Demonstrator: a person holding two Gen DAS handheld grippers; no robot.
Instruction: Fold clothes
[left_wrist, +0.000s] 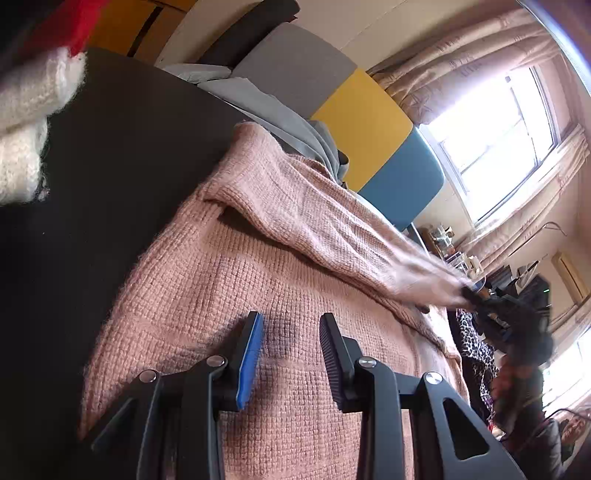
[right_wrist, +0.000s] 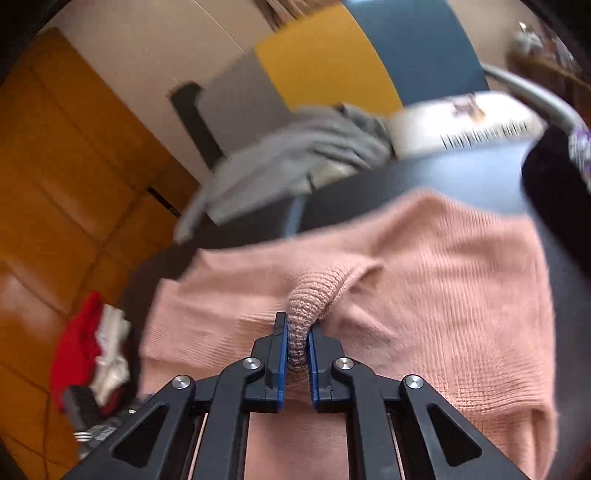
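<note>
Pink knitted sweater is lying spread across the dark worktop, directly under the left gripper, whose jaws are standing partly apart just above the knit with nothing between them. From that gripper, one sleeve is stretching away toward two o'clock, where the right gripper is pinching its end. In the right wrist view, the right gripper is sitting nearly closed, its blue pads clamping a bunched ribbed cuff that is rising at twelve o'clock from the jaws. Beyond it the sweater body is lying flat, soft and fuzzy, with a coarse waffle texture and a fold line running across. Grey clothing is lying at eleven o'clock past the worktop's far edge.
</note>
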